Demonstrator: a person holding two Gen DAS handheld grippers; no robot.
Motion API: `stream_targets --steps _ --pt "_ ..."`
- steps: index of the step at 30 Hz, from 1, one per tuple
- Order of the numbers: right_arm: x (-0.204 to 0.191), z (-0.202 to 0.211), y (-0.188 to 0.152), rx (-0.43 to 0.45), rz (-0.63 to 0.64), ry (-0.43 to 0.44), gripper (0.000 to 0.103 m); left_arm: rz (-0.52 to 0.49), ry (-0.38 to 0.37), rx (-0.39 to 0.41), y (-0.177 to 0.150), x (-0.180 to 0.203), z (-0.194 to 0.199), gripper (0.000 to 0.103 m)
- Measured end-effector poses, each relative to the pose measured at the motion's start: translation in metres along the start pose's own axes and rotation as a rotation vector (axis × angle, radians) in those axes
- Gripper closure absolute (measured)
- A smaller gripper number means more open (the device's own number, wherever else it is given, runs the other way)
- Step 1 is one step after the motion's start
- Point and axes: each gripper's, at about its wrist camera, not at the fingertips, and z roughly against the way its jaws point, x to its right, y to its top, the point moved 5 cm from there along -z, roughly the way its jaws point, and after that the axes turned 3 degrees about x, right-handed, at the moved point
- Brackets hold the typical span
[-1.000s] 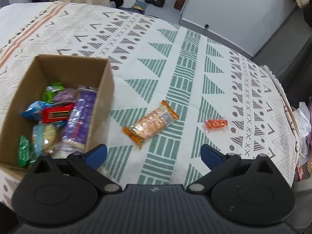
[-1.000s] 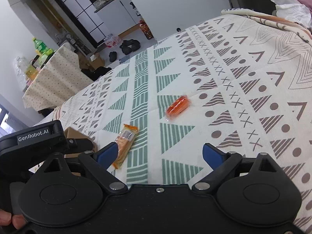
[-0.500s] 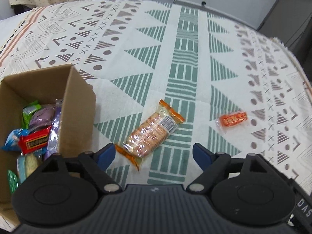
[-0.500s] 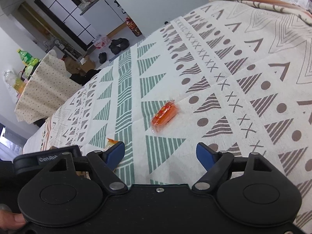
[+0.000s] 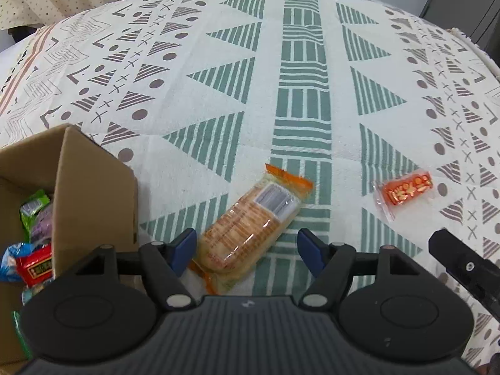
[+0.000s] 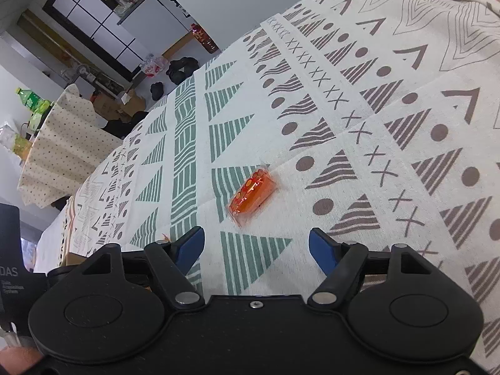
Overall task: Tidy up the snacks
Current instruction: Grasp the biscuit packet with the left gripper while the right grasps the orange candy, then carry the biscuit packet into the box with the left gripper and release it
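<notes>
A clear pack of round crackers with orange ends (image 5: pixel 250 228) lies on the patterned tablecloth (image 5: pixel 300 100). My left gripper (image 5: pixel 247 250) is open and its near end lies between the blue fingertips. A small orange wrapped snack (image 5: pixel 404 192) lies to the right; it also shows in the right wrist view (image 6: pixel 251 195). My right gripper (image 6: pixel 256 247) is open, just short of that snack. A cardboard box (image 5: pixel 93 187) at the left holds several wrapped snacks (image 5: pixel 34 262).
The right gripper's black body (image 5: pixel 465 268) shows at the lower right of the left wrist view. The table edge curves round at the far right (image 5: pixel 478 50). A second table with a dotted cloth (image 6: pixel 62 143) and bottles stands beyond.
My left gripper moved forward and right, away from the box, until the cracker pack lay between its fingers. My right gripper moved closer to the small orange snack.
</notes>
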Motion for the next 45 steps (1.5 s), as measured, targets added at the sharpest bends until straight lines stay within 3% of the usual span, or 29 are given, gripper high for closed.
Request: stream_targets --steps 10,13,14,15,24,26,28,33,45 --pt "-0.005 -0.028 0.010 -0.018 -0.046 0.021 0.035 0.018 0.016 -0.038 0.005 -0.008 -0.021 0.033" --pt "-0.009 -0.036 0.012 -0.028 -0.050 0.024 0.040 0.043 0.023 -0.034 0.006 -0.012 -0.020 0.051" --pt "-0.010 -0.037 0.013 -0.028 -0.046 0.023 0.040 0.052 0.027 -0.033 0.007 -0.014 -0.019 0.065" --pt "-0.011 -0.040 0.014 -0.028 -0.043 0.019 0.041 0.057 0.032 -0.033 0.008 -0.015 -0.017 0.068" --pt "-0.016 -0.060 0.020 -0.025 -0.038 -0.056 0.048 0.089 0.008 -0.014 0.018 -0.022 0.002 0.068" --pt "-0.018 -0.063 0.022 -0.023 -0.031 -0.073 0.054 0.097 0.004 -0.005 0.019 -0.024 0.007 0.068" --pt "-0.017 -0.066 0.022 -0.019 -0.025 -0.105 0.069 0.106 -0.003 0.005 0.020 -0.026 0.012 0.068" --pt "-0.014 -0.061 0.019 -0.031 -0.006 -0.108 0.083 0.126 -0.013 0.017 0.018 -0.030 0.022 0.068" --pt "-0.013 -0.009 0.006 -0.004 -0.006 -0.078 0.085 0.162 -0.084 0.038 0.007 -0.030 0.048 0.068"
